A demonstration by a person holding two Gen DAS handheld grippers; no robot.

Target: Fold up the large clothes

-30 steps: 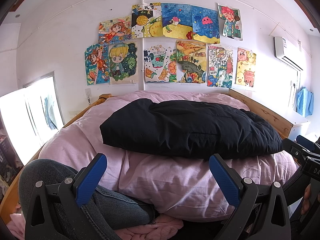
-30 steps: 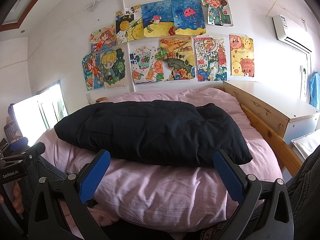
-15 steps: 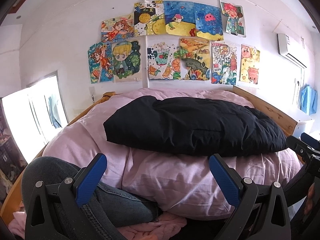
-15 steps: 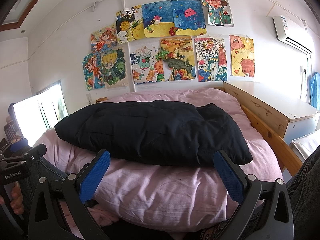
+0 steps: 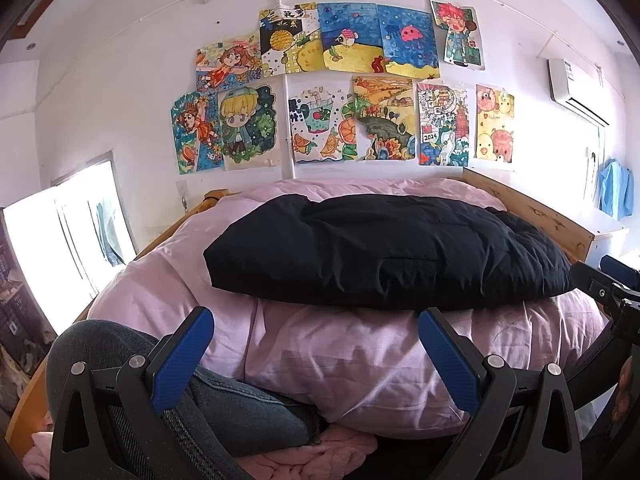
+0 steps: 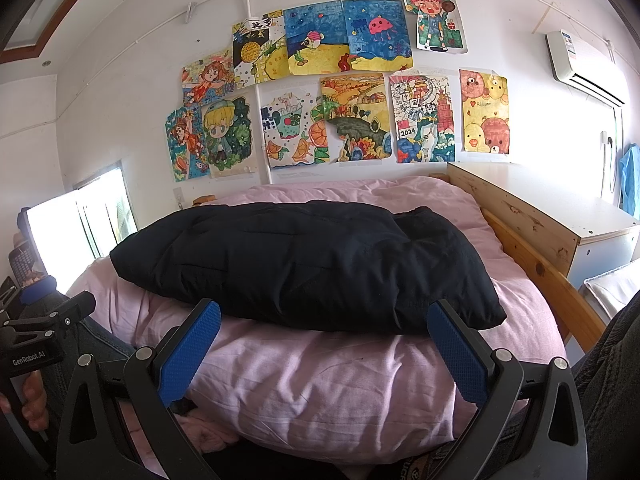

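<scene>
Nearest, the left gripper (image 5: 314, 354) and right gripper (image 6: 324, 352) hung spread wide and empty, blue textured pads (image 6: 191, 350) apart. Beyond them lay a crumpled pink duvet (image 6: 340, 380). On top of it rested a puffy, quilted black jacket (image 5: 384, 252), folded into a pillow-like oblong. Colourful drawings (image 5: 360, 92) covered the far wall

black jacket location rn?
Centre of both wrist views: the black jacket lies folded on the pink duvet, below the wall drawings, ahead of both open grippers.
</scene>
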